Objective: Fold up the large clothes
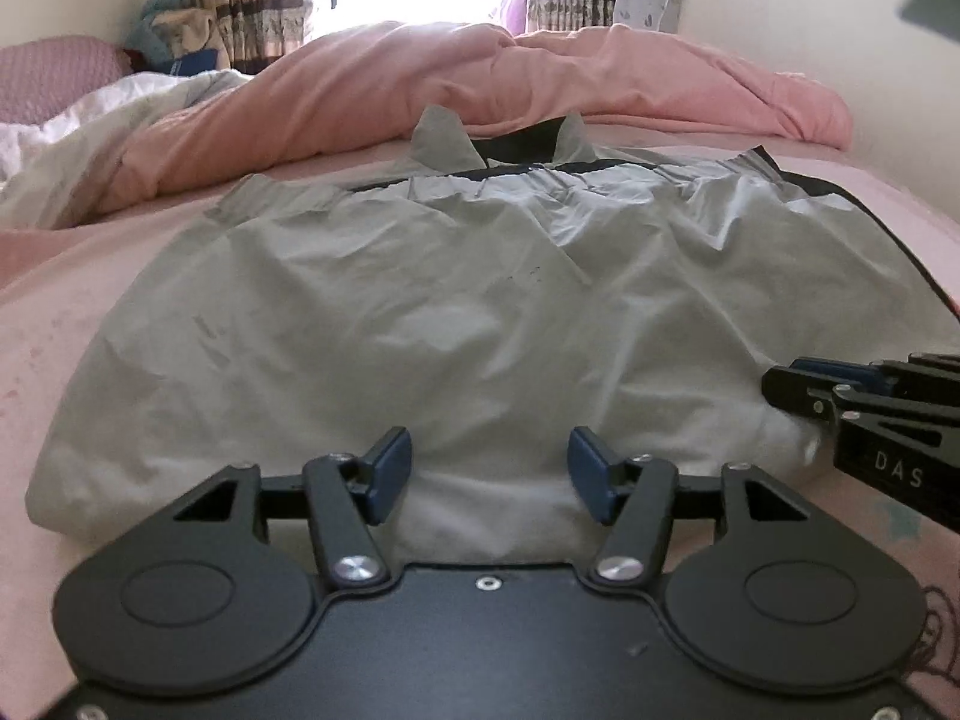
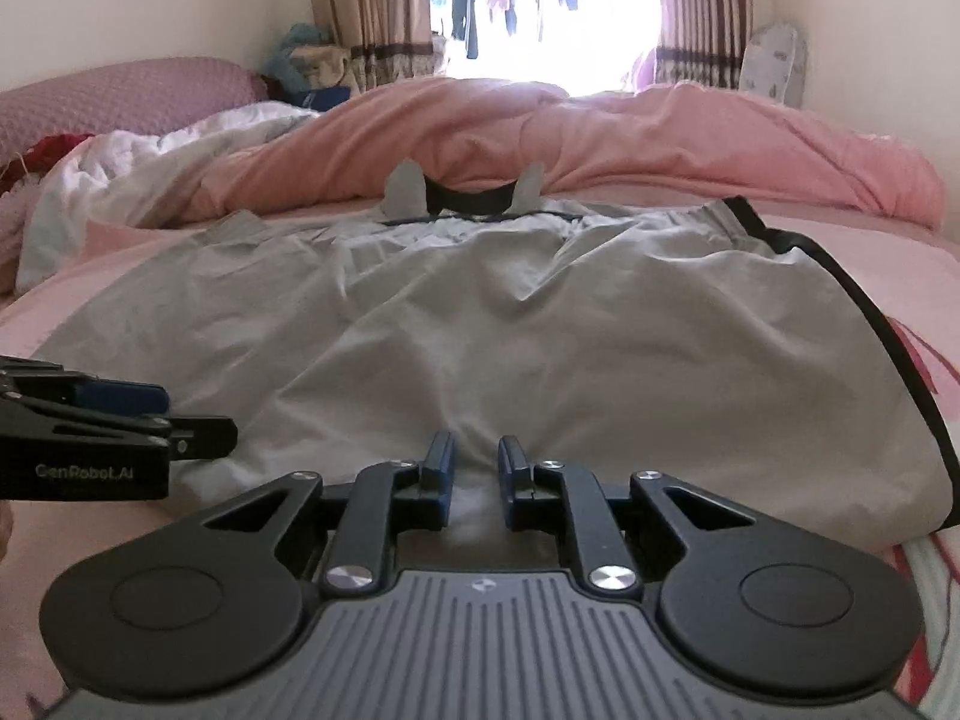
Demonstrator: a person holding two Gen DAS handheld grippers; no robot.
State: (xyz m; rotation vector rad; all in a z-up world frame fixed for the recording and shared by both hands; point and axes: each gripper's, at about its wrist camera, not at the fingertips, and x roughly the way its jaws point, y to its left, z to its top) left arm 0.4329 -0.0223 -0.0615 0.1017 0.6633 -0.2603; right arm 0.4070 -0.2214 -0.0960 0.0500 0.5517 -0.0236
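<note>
On the pink bed, a grey jacket lies spread; left gripper gapes wide at its near hem, right gripper narrowly parted, perhaps touching the fabric.

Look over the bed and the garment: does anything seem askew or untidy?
Yes. The grey jacket lies wrinkled, its collar standing up, and the pink duvet is heaped unmade behind it.
</note>
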